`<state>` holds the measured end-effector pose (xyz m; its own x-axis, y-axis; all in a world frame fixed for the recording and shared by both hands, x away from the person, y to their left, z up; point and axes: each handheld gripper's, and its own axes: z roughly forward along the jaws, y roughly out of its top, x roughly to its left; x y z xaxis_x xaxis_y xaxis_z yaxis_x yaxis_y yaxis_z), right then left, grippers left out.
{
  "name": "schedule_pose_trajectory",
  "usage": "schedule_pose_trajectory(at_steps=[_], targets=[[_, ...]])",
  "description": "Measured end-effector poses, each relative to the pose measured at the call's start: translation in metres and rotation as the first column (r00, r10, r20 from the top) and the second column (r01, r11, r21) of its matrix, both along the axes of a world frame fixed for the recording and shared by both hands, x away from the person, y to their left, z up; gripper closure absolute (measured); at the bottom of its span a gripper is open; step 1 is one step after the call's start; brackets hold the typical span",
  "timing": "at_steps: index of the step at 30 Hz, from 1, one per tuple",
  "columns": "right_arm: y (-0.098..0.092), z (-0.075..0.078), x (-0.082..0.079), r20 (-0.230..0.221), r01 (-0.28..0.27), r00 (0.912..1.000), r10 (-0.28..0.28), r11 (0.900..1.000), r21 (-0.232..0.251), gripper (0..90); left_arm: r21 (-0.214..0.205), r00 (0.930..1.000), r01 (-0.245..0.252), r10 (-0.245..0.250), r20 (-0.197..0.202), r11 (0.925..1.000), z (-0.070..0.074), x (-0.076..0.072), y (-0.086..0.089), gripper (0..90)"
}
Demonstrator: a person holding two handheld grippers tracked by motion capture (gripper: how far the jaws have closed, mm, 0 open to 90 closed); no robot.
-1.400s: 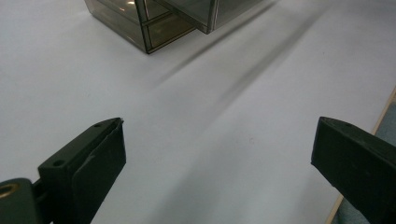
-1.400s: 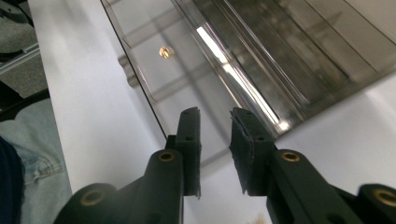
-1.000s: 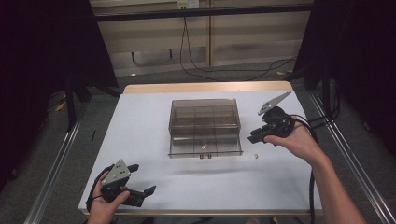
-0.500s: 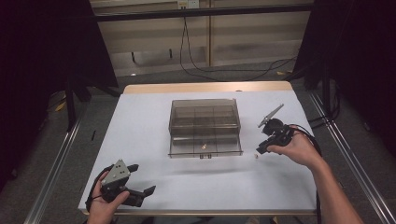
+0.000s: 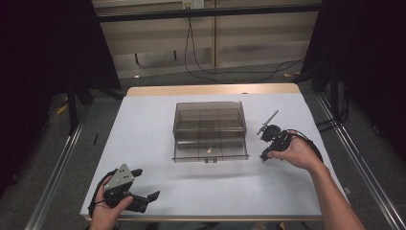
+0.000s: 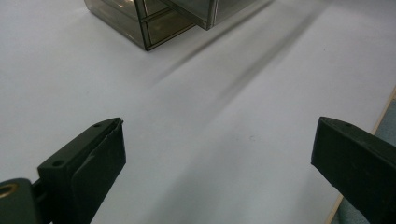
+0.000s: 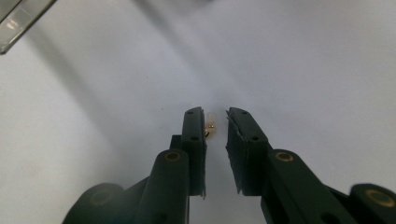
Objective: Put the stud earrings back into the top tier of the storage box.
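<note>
white tabletop with a smoky clear organiser box at centre frame. my right gripper, right of centre, points down; its jaws have just been closing to a narrow gap around a small gold piece lying on the table. my left gripper, lower left, rests with jaws spread wide, empty.

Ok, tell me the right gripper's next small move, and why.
Probably finish closing. The right gripper is down at the table, its fingers have just been closing, and the small gold part sits in the gap between them, apparently not yet pinched.
</note>
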<state>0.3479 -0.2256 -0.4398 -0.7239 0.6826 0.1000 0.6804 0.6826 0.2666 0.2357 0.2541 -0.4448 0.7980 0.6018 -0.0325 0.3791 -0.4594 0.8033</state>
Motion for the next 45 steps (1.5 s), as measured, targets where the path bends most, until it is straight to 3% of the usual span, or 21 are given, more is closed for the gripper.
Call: schedule_pose_trajectory(at_steps=[14,45], targets=[[0.0037,-0.0026,0.0035,0.021,0.001,0.9998,-0.002,0.9999,0.017,75.4,0.011,1.0000,0.007,-0.007,0.003,0.9999,-0.0001,-0.0003,-0.0002,3.1],[-0.0048,-0.0079,-0.0012,-0.028,-0.021,0.9994,0.020,0.9982,-0.057,80.4,0.012,1.0000,0.007,-0.007,-0.001,0.9999,-0.0005,0.0001,-0.0007,3.1]])
